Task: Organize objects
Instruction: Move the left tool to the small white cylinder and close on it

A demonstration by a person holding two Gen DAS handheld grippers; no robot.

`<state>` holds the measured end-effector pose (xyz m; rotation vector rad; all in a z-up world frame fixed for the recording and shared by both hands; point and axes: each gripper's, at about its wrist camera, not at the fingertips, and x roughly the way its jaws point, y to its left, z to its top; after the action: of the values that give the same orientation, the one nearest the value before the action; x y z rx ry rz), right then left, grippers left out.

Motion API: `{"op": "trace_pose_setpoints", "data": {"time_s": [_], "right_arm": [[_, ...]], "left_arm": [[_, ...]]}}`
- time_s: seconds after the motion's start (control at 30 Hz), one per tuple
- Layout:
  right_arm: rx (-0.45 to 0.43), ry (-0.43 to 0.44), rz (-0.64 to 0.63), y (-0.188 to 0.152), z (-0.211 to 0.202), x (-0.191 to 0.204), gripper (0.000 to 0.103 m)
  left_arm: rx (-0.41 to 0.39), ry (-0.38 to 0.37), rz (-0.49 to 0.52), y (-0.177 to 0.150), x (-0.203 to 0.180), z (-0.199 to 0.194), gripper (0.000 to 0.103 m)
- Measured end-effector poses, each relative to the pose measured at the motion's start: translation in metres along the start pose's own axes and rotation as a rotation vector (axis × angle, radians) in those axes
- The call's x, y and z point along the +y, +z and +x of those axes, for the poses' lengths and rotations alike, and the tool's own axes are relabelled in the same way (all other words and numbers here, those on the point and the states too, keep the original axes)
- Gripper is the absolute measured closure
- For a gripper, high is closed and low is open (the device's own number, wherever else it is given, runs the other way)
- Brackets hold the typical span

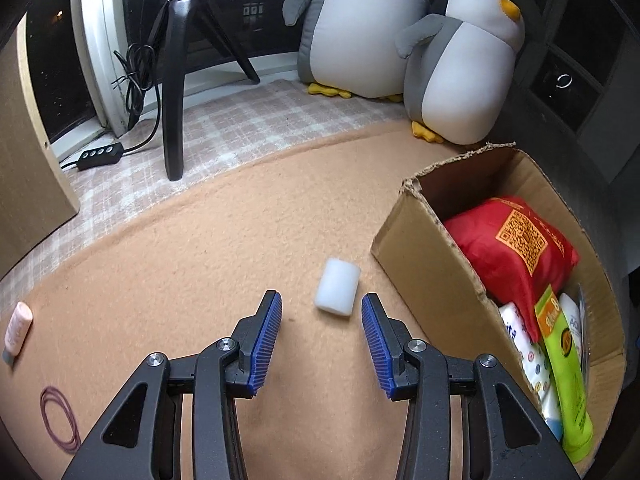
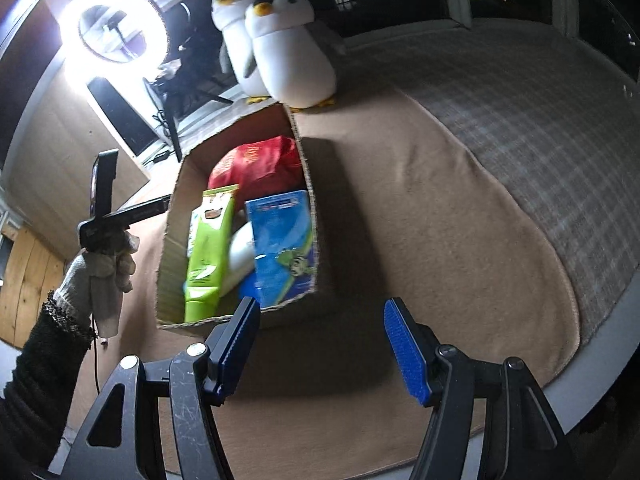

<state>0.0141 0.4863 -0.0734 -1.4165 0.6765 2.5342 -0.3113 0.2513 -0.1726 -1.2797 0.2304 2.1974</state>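
A white foam roll (image 1: 336, 286) lies on the tan blanket (image 1: 200, 248), just ahead of my open, empty left gripper (image 1: 321, 308) and slightly right of its middle. A cardboard box (image 1: 420, 264) stands to the right, holding a red bag (image 1: 516, 240), a green tube (image 1: 568, 376) and a white patterned pack (image 1: 528, 344). In the right wrist view the box (image 2: 316, 224) sits ahead-left of my open, empty right gripper (image 2: 320, 312), with the red bag (image 2: 256, 168), green tube (image 2: 208, 248) and a blue carton (image 2: 284, 240) inside.
A pink tube (image 1: 17, 328) and a loop of purple rubber bands (image 1: 60, 420) lie at the blanket's left. A black tripod (image 1: 176, 80), a cable with a switch (image 1: 100, 156) and two plush penguins (image 1: 460, 72) stand behind. A ring light (image 2: 114, 24) glares at upper left.
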Motion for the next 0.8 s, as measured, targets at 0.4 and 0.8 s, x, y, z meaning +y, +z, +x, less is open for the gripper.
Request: {"op": "trace_pose_setpoints", "data": {"time_s": [0.4,0.8], "right_arm": [[0.016,0.012,-0.031,0.001,0.006,0.01,0.042],[0.026,0.014,-0.017,0.0,0.004,0.005,0.042]], "left_arm": [[0.011,0.007,0.04,0.006,-0.005,0.012,0.067],[0.01,0.021,0.063,0.007,-0.015,0.014,0.084]]}}
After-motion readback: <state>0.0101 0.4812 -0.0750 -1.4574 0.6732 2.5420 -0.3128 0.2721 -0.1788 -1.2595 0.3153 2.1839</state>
